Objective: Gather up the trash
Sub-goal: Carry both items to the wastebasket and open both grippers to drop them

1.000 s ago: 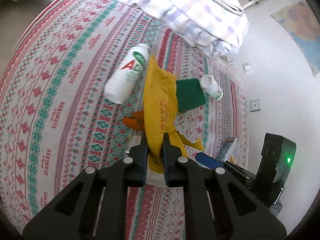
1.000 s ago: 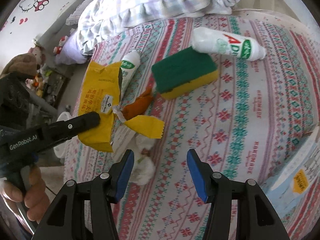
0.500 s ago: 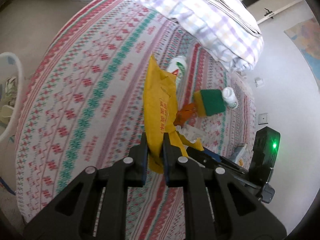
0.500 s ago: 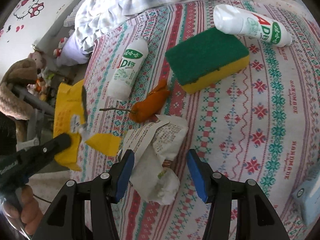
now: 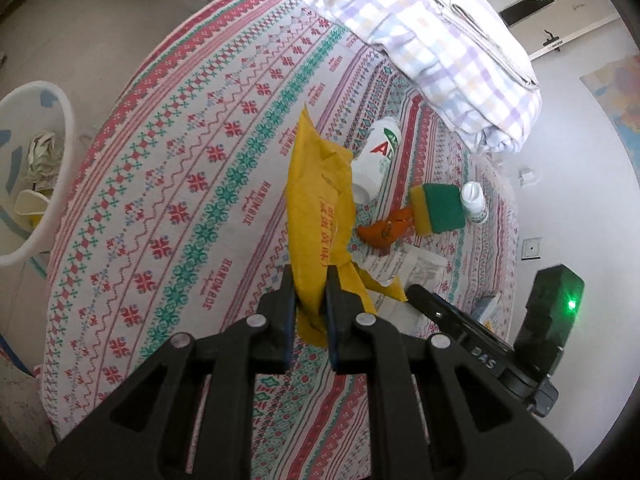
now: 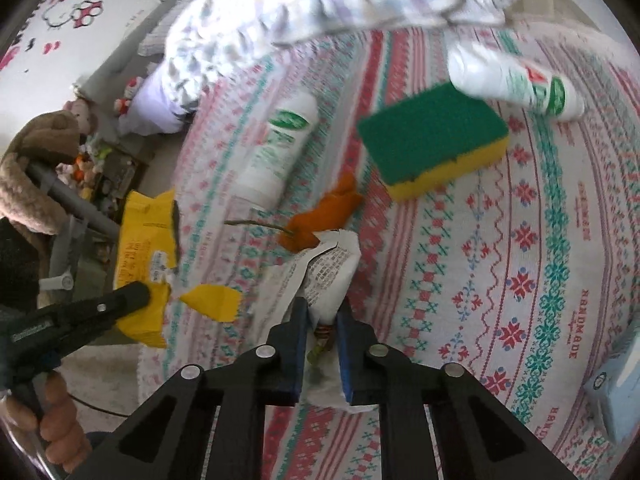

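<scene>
My left gripper [image 5: 308, 280] is shut on a yellow snack wrapper [image 5: 320, 208], which stands up from between the pads above the patterned bedspread [image 5: 180, 216]. In the right wrist view the same yellow wrapper [image 6: 144, 240] hangs over the bed's left edge, and a hand [image 6: 60, 428] grips that tool. My right gripper [image 6: 322, 308] is closing on a crumpled white paper wrapper [image 6: 328, 276] that lies on the bed, and both pads press on it. A white trash basket [image 5: 60, 120] with crumpled paper inside stands on the floor at the far left.
Two white bottles [image 6: 280, 148] [image 6: 516, 76], a green-and-yellow sponge [image 6: 432, 136] and an orange peel [image 6: 320, 216] lie on the bed. A folded checked quilt [image 6: 320, 8] fills the far end. A pale blue box [image 6: 616, 392] lies at the right edge, and a plush toy [image 6: 36, 160] sits left.
My left gripper has carried the yellow wrapper toward the bed's edge, and the basket has come into view. My right gripper has moved over the white wrapper and shut on it.
</scene>
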Available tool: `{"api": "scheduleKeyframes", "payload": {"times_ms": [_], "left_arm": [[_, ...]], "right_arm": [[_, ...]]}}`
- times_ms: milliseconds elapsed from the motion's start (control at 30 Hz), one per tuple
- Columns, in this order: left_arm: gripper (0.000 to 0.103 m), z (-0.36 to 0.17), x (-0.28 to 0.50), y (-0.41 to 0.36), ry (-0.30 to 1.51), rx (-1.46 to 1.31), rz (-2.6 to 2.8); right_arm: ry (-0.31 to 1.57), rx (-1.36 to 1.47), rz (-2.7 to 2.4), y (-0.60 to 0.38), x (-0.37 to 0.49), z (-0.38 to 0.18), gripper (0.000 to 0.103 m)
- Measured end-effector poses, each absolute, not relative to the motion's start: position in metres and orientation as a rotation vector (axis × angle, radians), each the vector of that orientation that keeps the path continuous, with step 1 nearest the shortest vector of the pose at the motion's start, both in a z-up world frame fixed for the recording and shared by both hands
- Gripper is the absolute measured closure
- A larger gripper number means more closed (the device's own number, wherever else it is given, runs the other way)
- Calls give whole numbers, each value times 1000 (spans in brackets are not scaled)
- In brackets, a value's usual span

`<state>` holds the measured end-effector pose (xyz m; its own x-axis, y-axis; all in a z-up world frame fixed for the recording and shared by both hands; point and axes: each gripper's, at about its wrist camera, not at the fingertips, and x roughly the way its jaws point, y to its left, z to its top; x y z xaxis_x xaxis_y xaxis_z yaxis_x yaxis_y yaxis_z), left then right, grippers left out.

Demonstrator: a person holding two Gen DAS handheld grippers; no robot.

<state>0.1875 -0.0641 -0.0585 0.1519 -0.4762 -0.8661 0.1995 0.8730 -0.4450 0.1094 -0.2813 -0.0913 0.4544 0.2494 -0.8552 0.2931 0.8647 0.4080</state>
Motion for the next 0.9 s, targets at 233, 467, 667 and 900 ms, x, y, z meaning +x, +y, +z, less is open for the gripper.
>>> {"api": "scheduleKeyframes", "payload": {"times_ms": [233, 467, 667, 900], "left_arm": [[89, -57, 191, -39, 1327, -306, -457], [89, -52, 190, -24, 1304, -320, -428], [89, -44, 195, 4, 1272, -366, -404], [89, -41, 206, 51, 1246, -467, -347]], "right_arm": [[1049, 537, -3, -277, 98, -72, 95], [1024, 512, -11, -272, 95, -65, 96], [970, 491, 24, -260, 89, -49, 96], [948, 558, 101, -247, 87, -48, 96]]}}
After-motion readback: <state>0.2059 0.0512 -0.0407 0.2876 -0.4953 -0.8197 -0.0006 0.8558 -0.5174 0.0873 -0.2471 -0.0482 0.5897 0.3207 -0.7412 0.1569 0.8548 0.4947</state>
